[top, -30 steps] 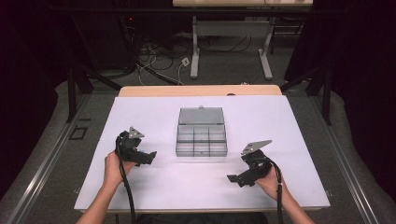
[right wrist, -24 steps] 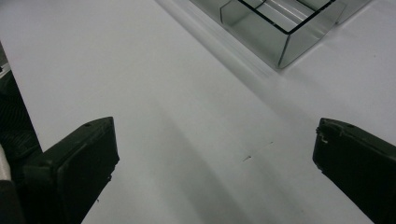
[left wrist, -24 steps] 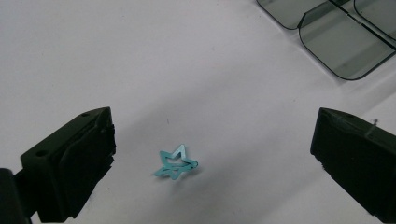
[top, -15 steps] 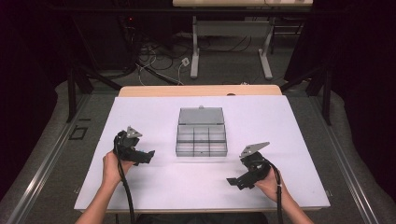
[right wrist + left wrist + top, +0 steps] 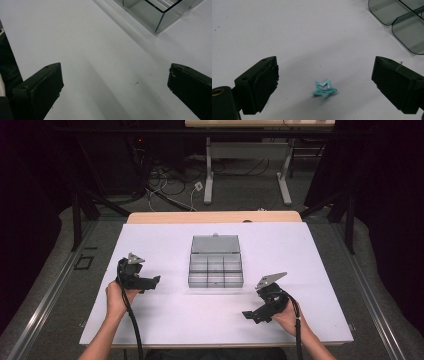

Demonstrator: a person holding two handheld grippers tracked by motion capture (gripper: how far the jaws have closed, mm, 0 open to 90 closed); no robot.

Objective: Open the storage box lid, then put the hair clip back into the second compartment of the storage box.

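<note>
A small turquoise star-shaped clip [image 5: 324, 88] lies on the white table [image 5: 165, 245], seen in the left gripper view between my left gripper's wide-apart jaws. My left gripper [image 5: 152, 281] is open, held low at the table's left, pointing toward a clear compartment box [image 5: 216, 269] with its lid [image 5: 215, 243] folded back. The box's corner [image 5: 402, 17] shows at the upper right of that view. My right gripper [image 5: 248, 315] is open near the front right, over bare table, with the box's corner [image 5: 155, 15] ahead of it.
The wooden desk edge [image 5: 215, 216] runs behind the white sheet. Beyond it the floor holds cables [image 5: 170, 185] and table legs [image 5: 209, 175]. Dark curtains stand at both sides. Bare white surface surrounds the box.
My left gripper has shifted slightly left and toward the person. The right gripper has dropped a little toward the front edge. Both stay open.
</note>
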